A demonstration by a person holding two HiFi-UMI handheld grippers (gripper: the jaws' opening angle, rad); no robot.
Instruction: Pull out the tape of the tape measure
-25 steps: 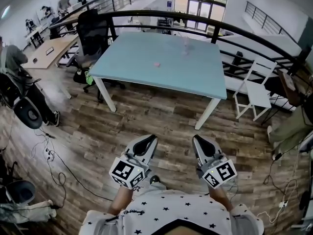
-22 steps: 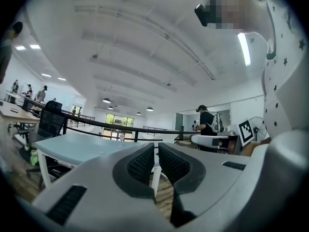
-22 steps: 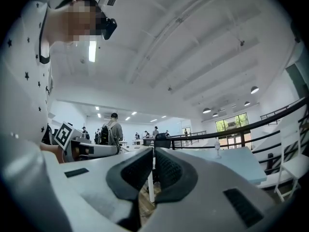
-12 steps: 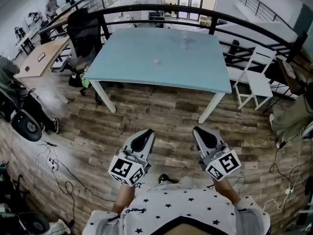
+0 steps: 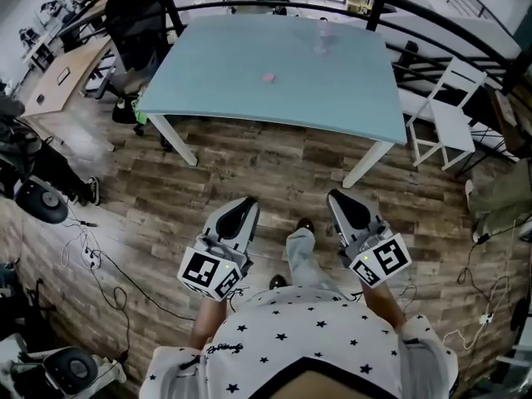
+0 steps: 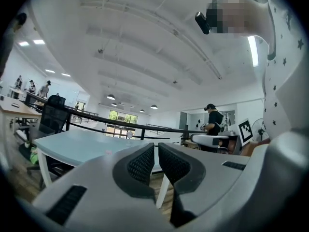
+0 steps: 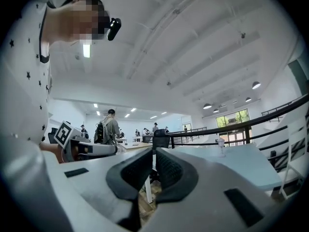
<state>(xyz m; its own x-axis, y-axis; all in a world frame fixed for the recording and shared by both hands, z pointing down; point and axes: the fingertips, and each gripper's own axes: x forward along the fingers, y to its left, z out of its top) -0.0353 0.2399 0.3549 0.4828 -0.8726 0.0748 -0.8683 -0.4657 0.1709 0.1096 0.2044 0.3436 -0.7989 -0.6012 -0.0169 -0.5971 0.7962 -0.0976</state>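
Note:
A small pink object (image 5: pixel 268 78) lies near the middle of the light blue table (image 5: pixel 208 90); it is too small to make out. It also shows faintly as a pink object (image 6: pixel 109 152) in the left gripper view. My left gripper (image 5: pixel 242 209) and right gripper (image 5: pixel 340 200) are held side by side over the wooden floor, well short of the table. Both are shut with nothing between the jaws: the left gripper (image 6: pixel 156 157) and the right gripper (image 7: pixel 154 164) each show their pads together. Each gripper view also catches the other gripper off to the side.
A small clear object (image 5: pixel 322 35) stands near the table's far edge. A black railing (image 5: pixel 465 32) curves behind the table, a white chair (image 5: pixel 449 115) stands at its right and a black office chair (image 5: pixel 125 23) at its left. Cables (image 5: pixel 91 264) lie on the floor at left.
The view has drawn closer to the table, which now sits higher and larger in the head view. A trouser leg and shoe have come forward between the grippers. Both grippers stay shut.

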